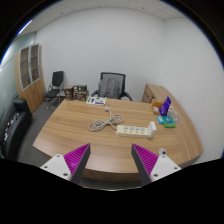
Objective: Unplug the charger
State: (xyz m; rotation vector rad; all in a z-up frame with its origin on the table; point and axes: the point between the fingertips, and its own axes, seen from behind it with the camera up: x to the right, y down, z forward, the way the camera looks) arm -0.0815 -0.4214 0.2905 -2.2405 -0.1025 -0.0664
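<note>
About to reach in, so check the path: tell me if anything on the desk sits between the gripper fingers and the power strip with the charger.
Nothing visible blocks it. The gripper is open, and only bare desk lies between its fingers and the power strip. The coiled cable lies beside the strip, toward its far end, off the direct line.

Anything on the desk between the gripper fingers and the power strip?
No. In the gripper view only bare wooden desk lies between the open gripper and the power strip; the coiled cable sits beside the strip.
</note>
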